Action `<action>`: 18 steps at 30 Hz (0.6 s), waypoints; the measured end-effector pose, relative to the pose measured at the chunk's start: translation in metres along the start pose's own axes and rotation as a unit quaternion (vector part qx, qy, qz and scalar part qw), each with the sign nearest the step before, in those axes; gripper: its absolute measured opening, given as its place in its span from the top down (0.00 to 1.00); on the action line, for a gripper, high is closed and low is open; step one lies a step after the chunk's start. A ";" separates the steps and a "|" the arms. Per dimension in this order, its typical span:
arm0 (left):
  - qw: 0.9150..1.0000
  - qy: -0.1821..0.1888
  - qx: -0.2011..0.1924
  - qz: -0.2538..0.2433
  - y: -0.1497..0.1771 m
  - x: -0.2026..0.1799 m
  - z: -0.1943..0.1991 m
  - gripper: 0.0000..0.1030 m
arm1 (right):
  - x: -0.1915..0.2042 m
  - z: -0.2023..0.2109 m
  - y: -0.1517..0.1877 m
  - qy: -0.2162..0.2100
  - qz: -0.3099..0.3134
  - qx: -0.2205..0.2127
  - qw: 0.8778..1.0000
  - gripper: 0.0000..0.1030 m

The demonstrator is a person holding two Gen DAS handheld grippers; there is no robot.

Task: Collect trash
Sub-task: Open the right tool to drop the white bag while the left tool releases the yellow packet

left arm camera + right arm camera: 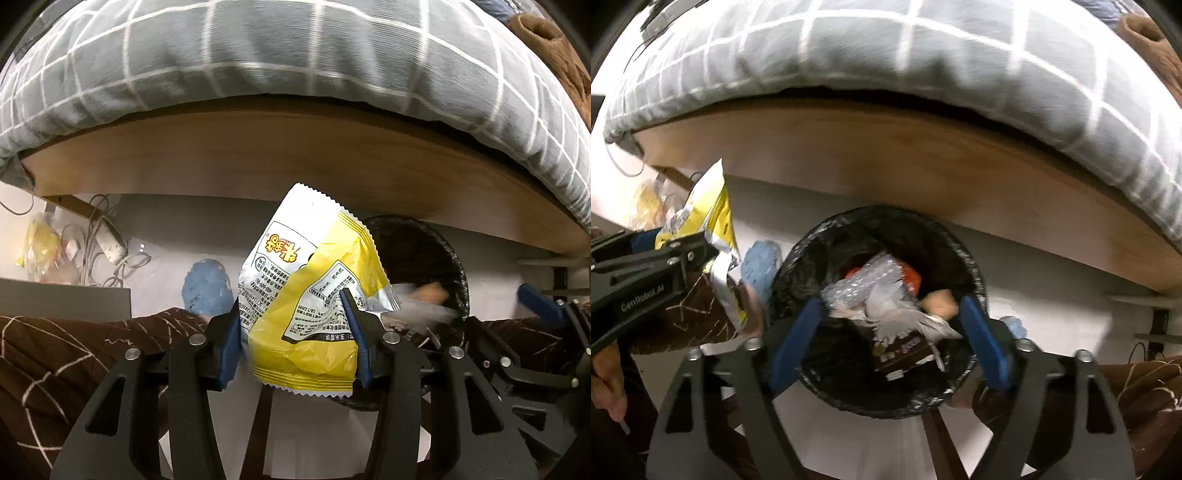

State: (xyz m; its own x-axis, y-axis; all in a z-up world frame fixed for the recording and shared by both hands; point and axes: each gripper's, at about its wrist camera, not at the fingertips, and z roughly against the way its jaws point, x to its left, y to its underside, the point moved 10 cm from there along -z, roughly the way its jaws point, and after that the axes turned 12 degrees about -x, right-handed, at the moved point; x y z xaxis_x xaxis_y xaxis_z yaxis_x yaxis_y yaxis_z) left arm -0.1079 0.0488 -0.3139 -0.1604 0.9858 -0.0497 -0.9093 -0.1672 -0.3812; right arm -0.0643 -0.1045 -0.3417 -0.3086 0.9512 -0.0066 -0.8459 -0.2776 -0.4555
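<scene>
My left gripper point(291, 306) is shut on a yellow and white snack bag point(306, 295), held upright in the air left of the bin; the bag also shows in the right wrist view point(705, 210). A round bin with a black liner point(971, 258) stands on the floor under the bed edge and holds plastic wrap, white paper and a brown box. My right gripper point(892, 310) is open and empty right above the bin, its blue pads on either side of the trash. The bin rim shows in the left wrist view point(443, 254), behind the bag.
A bed with a grey checked quilt point(258, 62) and a wooden side board point(258, 158) overhangs the bin. The person's legs in brown checked trousers point(55, 358) and blue slippers point(205, 288) are on the floor. A power strip with cables point(110, 243) lies at far left.
</scene>
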 end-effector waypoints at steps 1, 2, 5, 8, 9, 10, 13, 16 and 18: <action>1.000 0.003 0.000 -0.003 0.000 -0.004 0.000 0.54 | -0.007 0.003 -0.001 0.008 -0.005 -0.003 1.000 0.18; 1.000 0.004 0.000 -0.006 0.000 -0.008 -0.001 0.54 | -0.012 0.004 -0.001 0.014 -0.009 -0.006 1.000 0.14; 1.000 0.013 0.001 -0.015 -0.002 -0.023 -0.001 0.54 | -0.035 0.011 -0.001 0.031 -0.030 -0.015 0.999 0.09; 0.999 0.019 0.001 -0.029 -0.002 -0.039 -0.003 0.54 | -0.058 0.017 0.000 0.039 -0.053 -0.024 0.998 0.07; 0.999 0.023 0.004 -0.032 -0.001 -0.045 -0.005 0.54 | -0.064 0.018 0.002 0.043 -0.056 -0.025 0.997 0.07; 0.999 0.027 0.006 -0.036 -0.001 -0.051 -0.006 0.54 | -0.073 0.020 0.004 0.047 -0.063 -0.026 0.997 0.07; 0.998 0.036 0.012 -0.051 0.002 -0.070 -0.011 0.54 | -0.085 0.022 0.010 0.056 -0.074 -0.026 0.995 0.07; 0.997 0.041 0.020 -0.063 0.007 -0.085 -0.017 0.54 | -0.100 0.024 0.017 0.058 -0.093 -0.027 0.994 0.07; 0.996 0.043 0.026 -0.070 0.010 -0.094 -0.021 0.54 | -0.106 0.023 0.020 0.059 -0.101 -0.029 0.993 0.07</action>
State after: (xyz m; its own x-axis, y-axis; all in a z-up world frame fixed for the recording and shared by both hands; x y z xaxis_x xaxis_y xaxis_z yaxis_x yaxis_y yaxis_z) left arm -0.0938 -0.0447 -0.3322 0.0003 0.9968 -0.0804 -0.9397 -0.0272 -0.3408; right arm -0.0588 -0.2146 -0.3294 -0.0790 0.9968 -0.0117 -0.8575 -0.0739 -0.5092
